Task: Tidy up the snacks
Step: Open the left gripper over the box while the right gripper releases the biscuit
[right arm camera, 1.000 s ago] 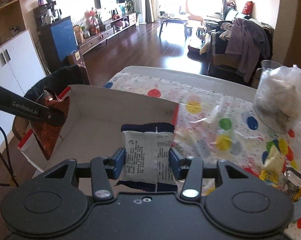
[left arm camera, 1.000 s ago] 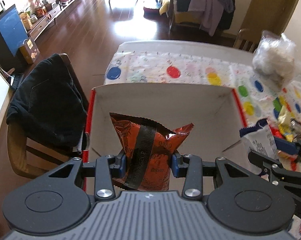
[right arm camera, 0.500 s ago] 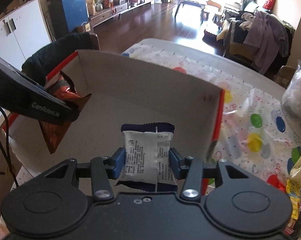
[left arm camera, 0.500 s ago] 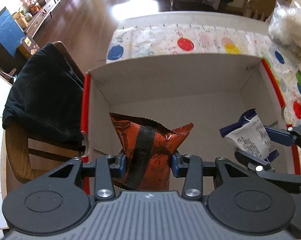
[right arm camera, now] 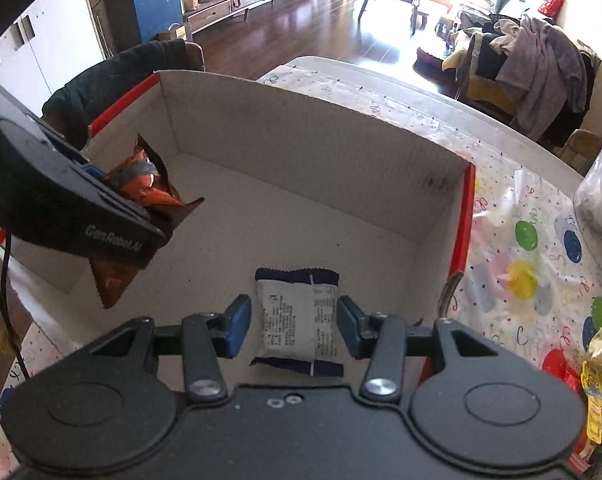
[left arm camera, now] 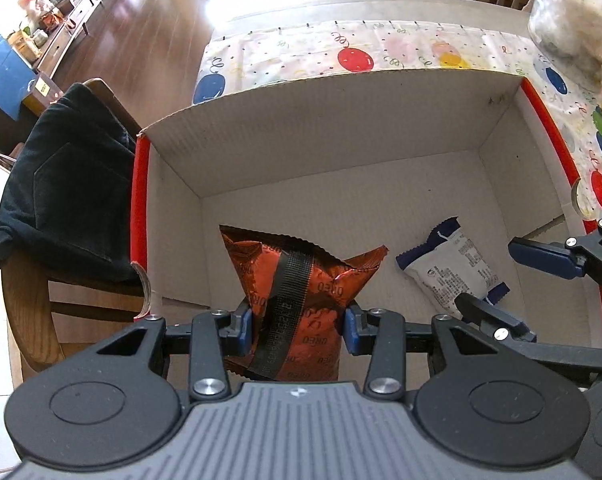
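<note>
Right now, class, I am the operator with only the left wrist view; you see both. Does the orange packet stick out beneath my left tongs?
Observer: Yes. The right wrist view shows the orange packet poking a serrated corner out below the left tongs.
Operator: Do the right tongs press the white packet?
Observer: Seemingly not; the floor of the box shows between one pad and the white packet.

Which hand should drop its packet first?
Right gripper, probably: its white packet looks down near the box floor; the left gripper holds its orange packet higher, by the side wall.
</note>
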